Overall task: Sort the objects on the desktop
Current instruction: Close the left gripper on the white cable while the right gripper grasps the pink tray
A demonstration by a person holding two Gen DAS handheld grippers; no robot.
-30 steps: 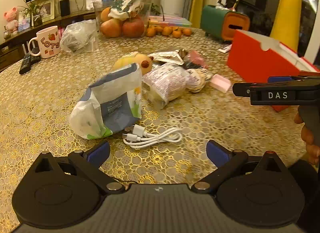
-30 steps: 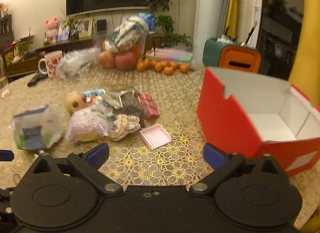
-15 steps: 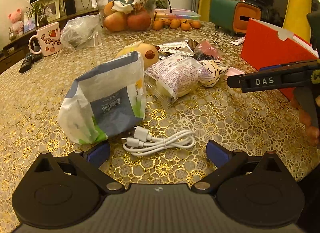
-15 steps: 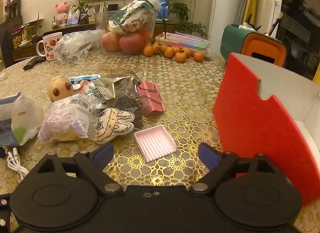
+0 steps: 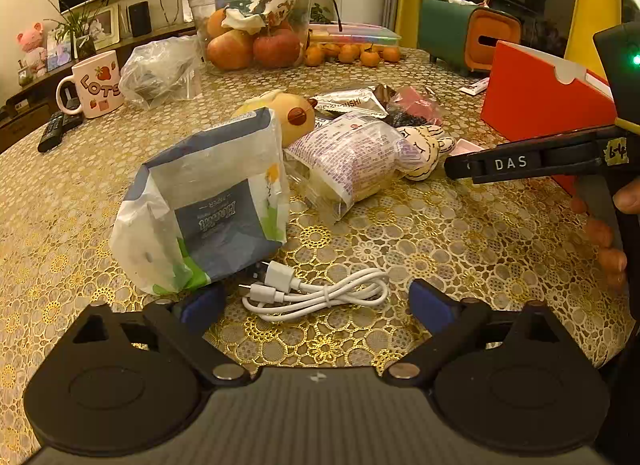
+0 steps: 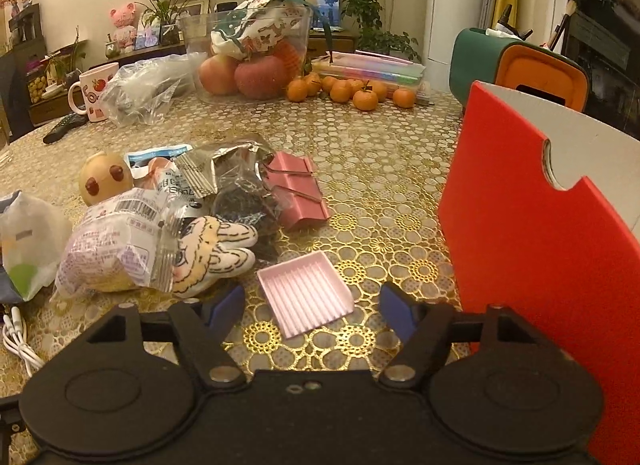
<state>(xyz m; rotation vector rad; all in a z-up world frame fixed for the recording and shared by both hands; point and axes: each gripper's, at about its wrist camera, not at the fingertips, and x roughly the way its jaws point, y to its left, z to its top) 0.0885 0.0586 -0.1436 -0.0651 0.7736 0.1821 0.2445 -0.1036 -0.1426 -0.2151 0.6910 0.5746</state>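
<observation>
My left gripper (image 5: 316, 303) is open and low over a coiled white cable (image 5: 316, 291), which lies between its fingers. A grey-and-white tissue pack (image 5: 208, 205) stands just behind the cable. My right gripper (image 6: 312, 307) is open with a flat pink ribbed box (image 6: 306, 292) lying between its fingertips. A wrapped bun (image 6: 108, 253), a plush doll (image 6: 212, 251), a round yellow toy (image 6: 105, 179), a pink binder clip (image 6: 298, 191) and foil packets (image 6: 216, 167) lie in a pile. An open red cardboard box (image 6: 532, 233) stands at the right.
At the back stand a clear fruit bowl (image 6: 256, 57), tangerines (image 6: 352, 89), a plastic bag (image 6: 144, 85), a mug (image 6: 94, 95), a remote (image 6: 64, 127) and a green-orange tissue holder (image 6: 516, 69). The right gripper's side shows in the left wrist view (image 5: 532, 161).
Both grippers have moved forward and lower. The cable now lies between the left fingers and the pink box between the right fingers. The red box looms closer on the right.
</observation>
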